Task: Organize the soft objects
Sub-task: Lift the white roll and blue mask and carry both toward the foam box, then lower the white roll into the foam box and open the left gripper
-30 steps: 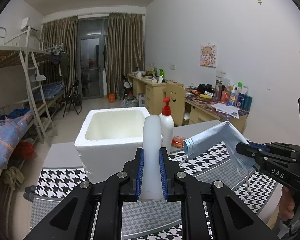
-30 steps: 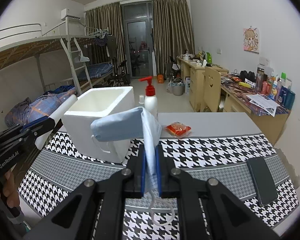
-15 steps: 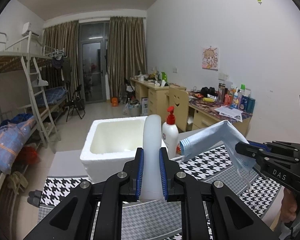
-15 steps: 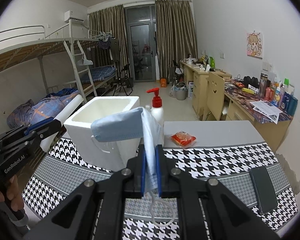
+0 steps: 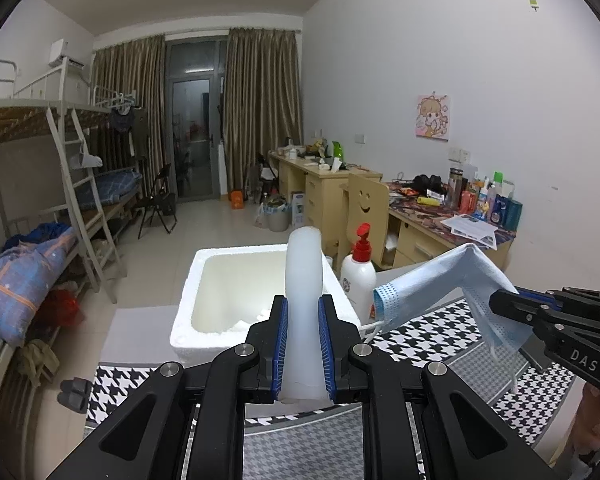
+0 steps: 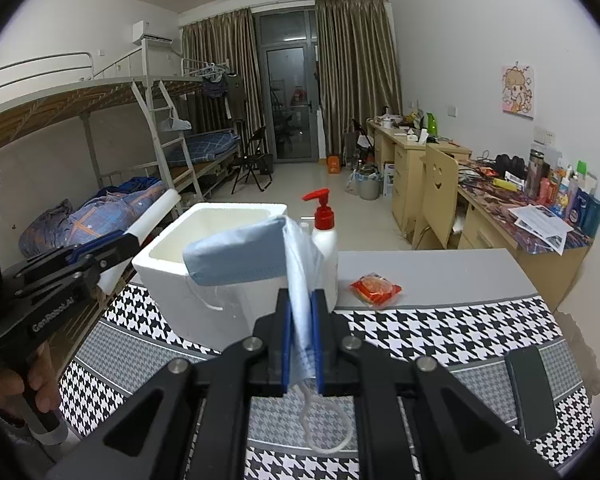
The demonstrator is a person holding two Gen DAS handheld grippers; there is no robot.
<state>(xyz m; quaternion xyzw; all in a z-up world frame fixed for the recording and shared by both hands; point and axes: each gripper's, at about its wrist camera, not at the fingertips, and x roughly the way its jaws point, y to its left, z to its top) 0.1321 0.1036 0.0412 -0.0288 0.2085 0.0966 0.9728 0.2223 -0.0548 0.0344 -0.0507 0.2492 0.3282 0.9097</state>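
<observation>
White foam box (image 5: 236, 292): nearer and lower in the left wrist view than a second ago, so more of its hollow inside shows; it stands on the houndstooth cloth (image 6: 440, 332).
Left gripper (image 5: 303, 334): blue pads clamped on a translucent white roll (image 5: 303, 280), which stands upright in front of the box rim, as it did a second ago.
Right gripper (image 6: 301, 334): pads pressed together on a blue face mask (image 6: 256, 256); the grip matches the earlier frames, the mask draped leftwards in the air in front of the box and its ear loop (image 6: 324, 424) dangling below the jaws.
Pump bottle (image 6: 326, 236): white with a red pump, just beside the box on its right; it bears a round logo too small to read.
Writing on the right gripper: "DAS", seen from the left wrist.
Writing on the left gripper: "GenRobot.AI", seen from the right wrist.
Red snack packet (image 6: 376, 288): on the grey table (image 6: 440, 272) beyond the cloth, print unreadable.
Dark phone (image 6: 530, 392): flat on the cloth at right, unmoved.
</observation>
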